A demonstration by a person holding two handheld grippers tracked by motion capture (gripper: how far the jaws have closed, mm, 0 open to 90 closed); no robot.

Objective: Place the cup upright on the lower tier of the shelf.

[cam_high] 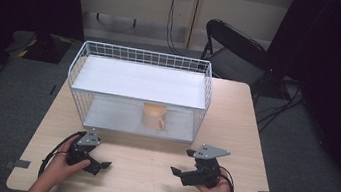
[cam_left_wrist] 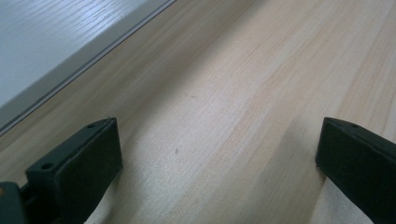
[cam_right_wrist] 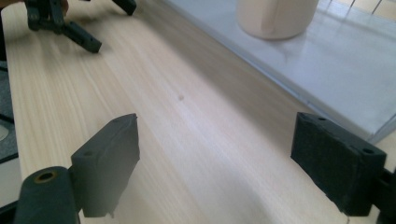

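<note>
A white wire rack (cam_high: pixel 144 52) with two shelves stands at the back of the wooden table (cam_high: pixel 146 183). A cream mug (cam_high: pixel 154 116) sits on its lower shelf, and its base shows in the right gripper view (cam_right_wrist: pixel 275 18). My left gripper (cam_high: pixel 102 154) rests low on the table at front left, open, with bare wood between its fingers (cam_left_wrist: pixel 219 140). My right gripper (cam_high: pixel 181 161) is at front right, pointing left toward the other, open with nothing between its fingers (cam_right_wrist: pixel 217 135). The left gripper (cam_right_wrist: pixel 107 23) appears far off in the right gripper view.
The lower shelf board's white edge (cam_left_wrist: pixel 46 46) runs just beyond the left gripper and beside the right one (cam_right_wrist: pixel 336 70). A black folding chair (cam_high: pixel 235 49) stands behind the table. Grey tape marks (cam_high: pixel 22 163) sit near the front corners. Bare wood lies between the grippers.
</note>
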